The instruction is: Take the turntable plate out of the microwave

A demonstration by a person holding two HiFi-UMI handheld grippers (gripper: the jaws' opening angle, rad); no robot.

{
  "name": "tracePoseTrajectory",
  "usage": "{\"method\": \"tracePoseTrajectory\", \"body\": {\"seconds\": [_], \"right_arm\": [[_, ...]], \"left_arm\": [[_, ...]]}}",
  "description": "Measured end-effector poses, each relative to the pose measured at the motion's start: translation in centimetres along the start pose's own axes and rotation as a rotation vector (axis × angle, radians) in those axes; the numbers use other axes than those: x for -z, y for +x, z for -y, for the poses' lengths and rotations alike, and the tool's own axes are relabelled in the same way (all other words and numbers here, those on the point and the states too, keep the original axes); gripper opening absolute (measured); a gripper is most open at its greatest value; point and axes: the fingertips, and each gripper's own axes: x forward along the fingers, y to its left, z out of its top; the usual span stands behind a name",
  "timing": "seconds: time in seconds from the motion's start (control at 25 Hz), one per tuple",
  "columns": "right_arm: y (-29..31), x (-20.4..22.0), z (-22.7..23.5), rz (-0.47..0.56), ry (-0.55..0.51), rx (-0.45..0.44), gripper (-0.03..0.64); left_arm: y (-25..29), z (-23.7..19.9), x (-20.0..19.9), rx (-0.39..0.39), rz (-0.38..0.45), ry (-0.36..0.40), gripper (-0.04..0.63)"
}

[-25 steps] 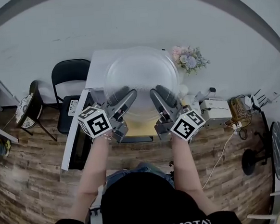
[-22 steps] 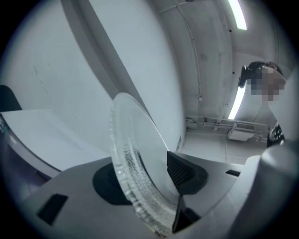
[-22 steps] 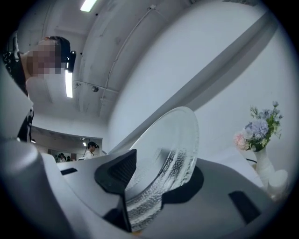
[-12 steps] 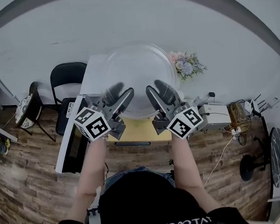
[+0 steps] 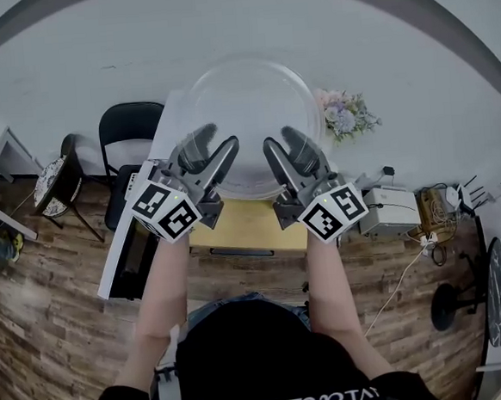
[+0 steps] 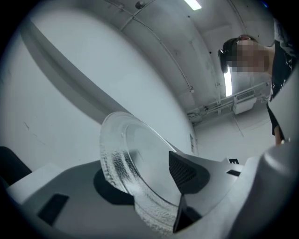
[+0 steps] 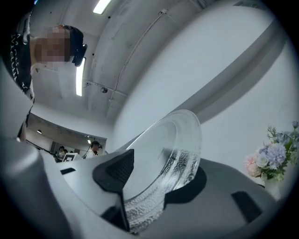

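Now that I've lifted the plate above the microwave, its near rim sits clamped between the jaws of my left tongs and right tongs, both just eased wider, so removal's nearly done.

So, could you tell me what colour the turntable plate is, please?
The turntable plate is clear glass with a pebbled rim; best in the right gripper view.
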Motion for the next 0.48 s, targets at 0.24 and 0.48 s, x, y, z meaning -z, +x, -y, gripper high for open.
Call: {"method": "tracePoseTrajectory", "body": {"seconds": [0.24,0.48], "right_arm": [[0.35,-0.11,0.29,0.01,-0.023,-0.009,0.213],[0.32,-0.19,0.37,0.026,-0.042,-0.015,0.218]], "left_arm": [[0.33,-0.09,-0.23,0.0,0.005,0.042,0.229],[0.41,0.03,-0.27,0.005,0.019,0.073,0.229]]}}
